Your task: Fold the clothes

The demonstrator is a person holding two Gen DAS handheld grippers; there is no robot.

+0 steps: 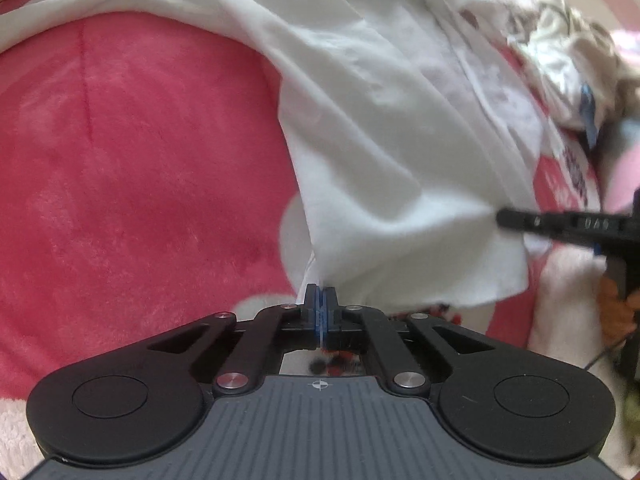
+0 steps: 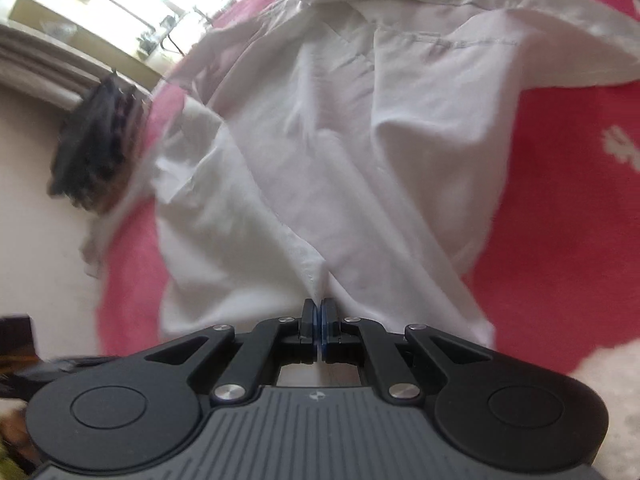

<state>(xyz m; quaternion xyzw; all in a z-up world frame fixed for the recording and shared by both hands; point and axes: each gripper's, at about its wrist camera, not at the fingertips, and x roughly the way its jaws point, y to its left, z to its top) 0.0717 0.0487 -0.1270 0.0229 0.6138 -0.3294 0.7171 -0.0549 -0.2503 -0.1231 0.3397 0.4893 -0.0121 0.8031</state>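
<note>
The white garment (image 1: 392, 128) lies spread over the pink blanket (image 1: 140, 152), its far part flat and creased on the bed, its near edge drawn up off the blanket toward you. That lifted edge is why the cloth hangs in long folds running from both grippers back to where it rests: you are holding it at two spots so that it stays stretched between them instead of bunching.

Your left gripper (image 1: 321, 300) has its fingers (image 1: 310, 300) pressed together on a thin pinch of the hem, with cloth rising straight out of them. Your right gripper (image 2: 319, 312) is the same, fingers closed on a fold of the same white cloth, which fans out above it. In the left wrist view the right gripper's dark finger comes in from the right at the garment's edge, so the two holds sit apart along one side.

Such a hold suits carrying one edge across to meet the other, but the pictures also fit smoothing or repositioning the cloth, so I cannot say which fold this is, if any.

Past the garment, a patterned heap of other cloth (image 1: 560, 64) lies to the right on the blanket. In the right wrist view a dark bundle (image 2: 96, 152) hangs at the bed's left side.
</note>
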